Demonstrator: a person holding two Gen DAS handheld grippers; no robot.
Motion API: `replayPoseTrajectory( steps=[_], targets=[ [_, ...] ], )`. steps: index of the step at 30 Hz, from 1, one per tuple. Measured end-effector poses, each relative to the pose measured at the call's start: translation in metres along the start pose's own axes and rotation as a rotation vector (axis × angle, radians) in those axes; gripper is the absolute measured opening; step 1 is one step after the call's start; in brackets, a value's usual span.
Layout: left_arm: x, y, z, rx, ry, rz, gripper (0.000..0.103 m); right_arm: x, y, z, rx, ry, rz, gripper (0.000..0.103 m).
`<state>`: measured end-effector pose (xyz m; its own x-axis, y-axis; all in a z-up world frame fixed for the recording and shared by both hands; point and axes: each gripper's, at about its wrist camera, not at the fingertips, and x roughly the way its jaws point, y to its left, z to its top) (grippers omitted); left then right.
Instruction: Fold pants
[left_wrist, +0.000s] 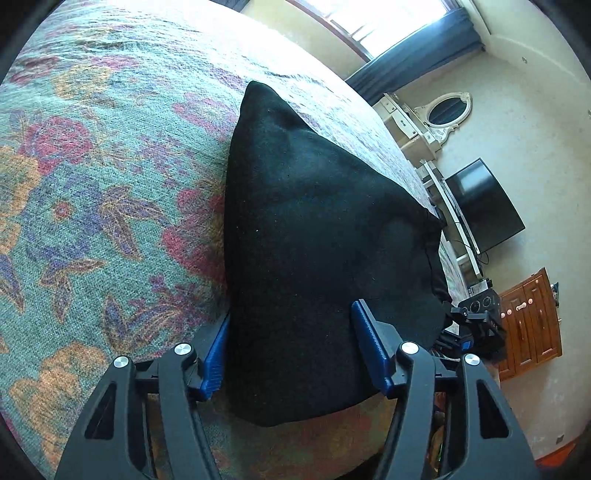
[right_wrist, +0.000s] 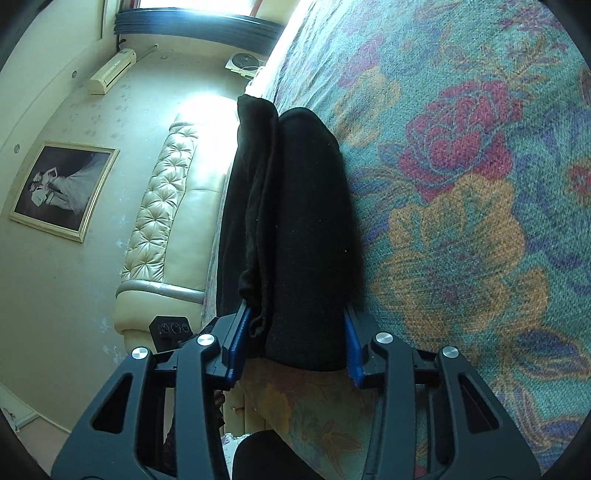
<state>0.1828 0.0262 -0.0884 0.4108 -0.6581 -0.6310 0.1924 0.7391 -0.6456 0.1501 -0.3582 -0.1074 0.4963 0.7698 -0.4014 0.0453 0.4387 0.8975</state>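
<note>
The black pants (left_wrist: 314, 240) lie folded on the floral bedspread (left_wrist: 92, 184), near the bed's edge. My left gripper (left_wrist: 291, 343) is open, its blue pads either side of the near end of the folded bundle. In the right wrist view the pants (right_wrist: 306, 229) run away from me as a long folded strip. My right gripper (right_wrist: 293, 343) is open with its pads straddling the near end of the strip; a loose layer hangs by the left pad. I cannot tell whether the pads touch the cloth.
The bedspread (right_wrist: 461, 221) stretches wide on one side of the pants. Past the bed's edge are a cream tufted headboard (right_wrist: 166, 206), a framed picture (right_wrist: 59, 192), a TV (left_wrist: 480, 206), a wooden cabinet (left_wrist: 532, 321) and a white mirror (left_wrist: 447, 110). The other gripper (left_wrist: 476, 314) shows beyond the pants.
</note>
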Motion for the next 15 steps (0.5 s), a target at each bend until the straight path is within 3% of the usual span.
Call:
replayPoseTrajectory(
  steps=[5, 15],
  targets=[
    [-0.004, -0.001, -0.007, 0.024, -0.015, 0.034, 0.049, -0.008, -0.011, 0.003, 0.019, -0.002, 0.024, 0.040],
    [-0.012, -0.004, -0.009, 0.016, -0.010, 0.054, 0.040, -0.021, -0.028, 0.009, 0.070, -0.012, 0.080, 0.035]
  ],
)
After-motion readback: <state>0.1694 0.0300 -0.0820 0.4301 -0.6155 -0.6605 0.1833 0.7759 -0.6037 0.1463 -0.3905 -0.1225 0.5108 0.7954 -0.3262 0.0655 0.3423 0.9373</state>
